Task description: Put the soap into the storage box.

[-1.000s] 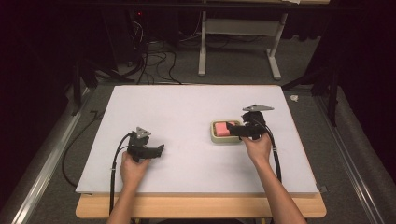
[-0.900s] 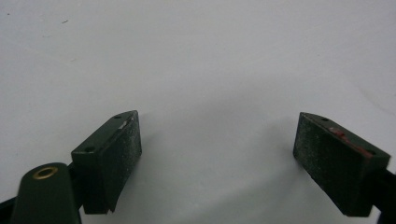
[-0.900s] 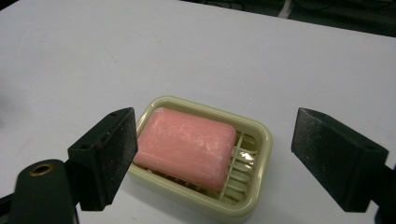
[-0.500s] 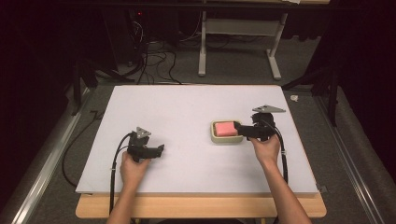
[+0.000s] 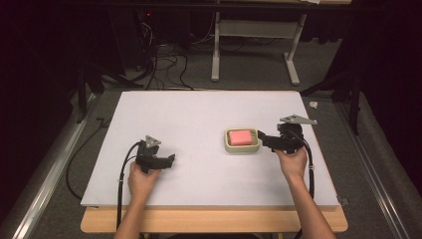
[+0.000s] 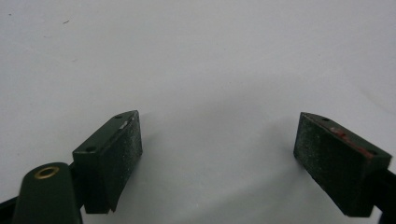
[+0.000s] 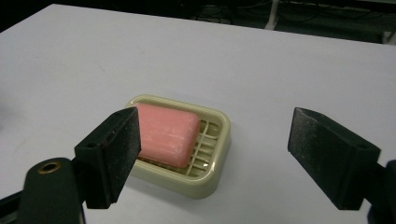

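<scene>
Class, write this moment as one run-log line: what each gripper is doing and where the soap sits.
left gripper: open, on table | right gripper: open, jaws just closing, nothing between, beside dish | soap: in dish

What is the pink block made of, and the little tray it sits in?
The pink block looks like a bar of soap: matte, slightly chalky, with soft rounded corners. The tray looks like molded plastic, cream-colored with a faint sheen, a smooth rounded rim and thin drain ribs inside. That's a guess from looks alone.
</scene>
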`<action>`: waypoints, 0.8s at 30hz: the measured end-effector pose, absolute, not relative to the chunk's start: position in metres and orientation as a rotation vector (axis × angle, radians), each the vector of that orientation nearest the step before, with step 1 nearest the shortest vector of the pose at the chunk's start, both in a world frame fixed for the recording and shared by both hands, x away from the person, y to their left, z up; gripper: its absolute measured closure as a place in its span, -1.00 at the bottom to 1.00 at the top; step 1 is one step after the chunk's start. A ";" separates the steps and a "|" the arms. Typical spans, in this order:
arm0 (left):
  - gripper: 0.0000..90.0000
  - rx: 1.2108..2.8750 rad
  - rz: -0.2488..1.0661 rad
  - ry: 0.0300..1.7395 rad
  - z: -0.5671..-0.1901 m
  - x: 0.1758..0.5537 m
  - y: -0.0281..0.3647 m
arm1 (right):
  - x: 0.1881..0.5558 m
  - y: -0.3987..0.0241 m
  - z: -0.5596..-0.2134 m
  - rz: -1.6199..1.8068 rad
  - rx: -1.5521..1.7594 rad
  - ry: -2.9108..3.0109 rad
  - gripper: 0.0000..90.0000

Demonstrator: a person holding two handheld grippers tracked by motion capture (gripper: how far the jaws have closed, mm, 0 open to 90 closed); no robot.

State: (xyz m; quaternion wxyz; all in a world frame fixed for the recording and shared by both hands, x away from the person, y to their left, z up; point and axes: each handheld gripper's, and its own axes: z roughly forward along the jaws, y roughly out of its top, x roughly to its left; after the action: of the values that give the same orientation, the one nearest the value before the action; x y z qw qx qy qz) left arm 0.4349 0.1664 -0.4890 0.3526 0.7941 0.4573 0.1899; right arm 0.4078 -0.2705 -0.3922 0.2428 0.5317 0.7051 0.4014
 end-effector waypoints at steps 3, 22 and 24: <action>-0.65 2.054 0.492 1.183 -0.489 0.435 0.166 | 0.405 -0.275 -0.392 1.102 1.458 1.915 -0.60; -0.65 2.055 0.492 1.182 -0.489 0.435 0.166 | 0.388 -0.296 -0.389 1.145 1.457 1.857 -0.57; -0.65 2.055 0.492 1.182 -0.489 0.435 0.166 | 0.388 -0.297 -0.389 1.145 1.464 1.854 -0.57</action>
State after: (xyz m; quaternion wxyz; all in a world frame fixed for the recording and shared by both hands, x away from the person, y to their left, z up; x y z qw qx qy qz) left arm 0.4349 0.1664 -0.4890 0.3524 0.7942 0.4569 0.1902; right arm 0.3876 -0.2972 -0.3888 0.2556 0.5391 0.6828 0.4217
